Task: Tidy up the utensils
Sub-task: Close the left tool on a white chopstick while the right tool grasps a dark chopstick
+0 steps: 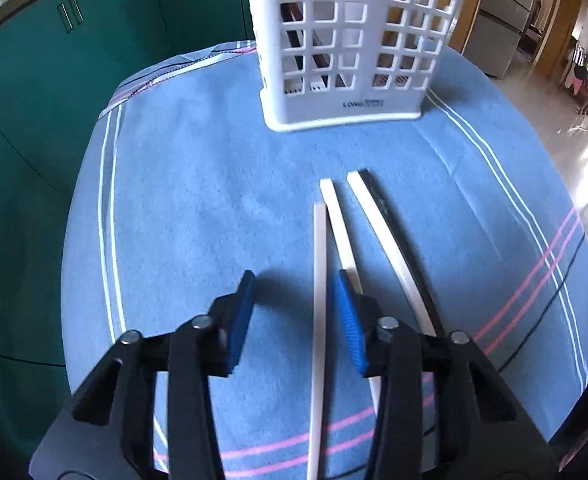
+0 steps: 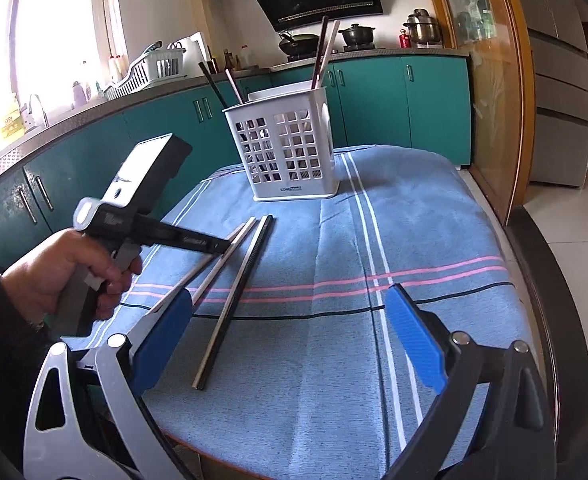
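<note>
A white slotted utensil holder (image 1: 353, 40) stands at the far end of the blue striped cloth (image 1: 194, 200). On the cloth in front of it lie three white chopsticks and a black one (image 1: 397, 236). My left gripper (image 1: 294, 280) is lowered over them. One white chopstick (image 1: 319, 280) lies between the blue pads, close to the right pad (image 1: 349, 320) and well apart from the left one. In the right wrist view a hand holds the left gripper (image 2: 218, 246) over the chopsticks (image 2: 234, 296). The holder (image 2: 290, 148) has several chopsticks standing in it. My right gripper (image 2: 290, 296) hangs wide open and empty.
The cloth covers a round table whose dark edge (image 2: 549, 320) curves along the right. Teal cabinets (image 2: 373, 92) and a counter with a dish rack (image 2: 150, 68), a wok and pots run behind. A wooden door frame (image 2: 509, 120) and a fridge stand at the right.
</note>
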Available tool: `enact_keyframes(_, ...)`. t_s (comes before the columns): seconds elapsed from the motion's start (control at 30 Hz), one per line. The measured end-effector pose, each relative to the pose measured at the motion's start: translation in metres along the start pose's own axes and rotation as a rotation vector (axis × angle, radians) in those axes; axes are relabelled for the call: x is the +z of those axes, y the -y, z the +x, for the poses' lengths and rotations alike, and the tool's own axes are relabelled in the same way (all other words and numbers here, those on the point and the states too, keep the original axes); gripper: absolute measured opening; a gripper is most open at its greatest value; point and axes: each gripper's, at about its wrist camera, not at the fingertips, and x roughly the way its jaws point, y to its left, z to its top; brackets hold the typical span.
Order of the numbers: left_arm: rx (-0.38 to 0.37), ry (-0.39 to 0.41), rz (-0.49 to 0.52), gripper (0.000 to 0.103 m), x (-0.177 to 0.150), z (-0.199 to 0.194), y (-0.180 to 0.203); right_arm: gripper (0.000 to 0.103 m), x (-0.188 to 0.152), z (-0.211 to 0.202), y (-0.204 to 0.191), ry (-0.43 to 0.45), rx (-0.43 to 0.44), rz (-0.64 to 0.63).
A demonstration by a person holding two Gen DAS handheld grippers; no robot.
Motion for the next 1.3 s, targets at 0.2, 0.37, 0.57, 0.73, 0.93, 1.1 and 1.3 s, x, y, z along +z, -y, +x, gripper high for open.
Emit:
enact_keyframes(0.2, -0.007, 0.040, -0.034, 0.014, 0.020, 0.013, -0.004, 0.095, -0.002, 0.005, -0.001, -0.017, -0.011, -0.013)
enact_keyframes(0.37, -0.040, 0.063, -0.084, 0.006, 0.020, 0.011, -0.016, 0.095, -0.004, 0.014, 0.001, -0.040, -0.033, -0.019)
enact_keyframes(0.57, -0.101, 0.300, -0.195, 0.006, 0.015, -0.070, -0.052, 0.095, 0.034, 0.045, -0.006, -0.130, -0.073, -0.017)
enact_keyframes(0.73, -0.133, 0.508, -0.219, 0.006, 0.009, -0.148, -0.069, 0.095, 0.075, 0.121, -0.012, -0.251, -0.070, -0.013)
enact_keyframes(0.93, -0.105, 0.639, -0.194, 0.006, -0.003, -0.195, -0.067, 0.073, 0.090, 0.200, -0.034, -0.343, -0.190, -0.145)
enact_keyframes(1.1, -0.108, 0.653, -0.206, 0.006, -0.011, -0.210, -0.070, 0.063, 0.084, 0.226, -0.039, -0.380, -0.246, -0.171)
enact_keyframes(1.3, -0.123, 0.643, -0.230, 0.006, -0.017, -0.213, -0.084, 0.063, 0.090, 0.235, -0.048, -0.404, -0.273, -0.194)
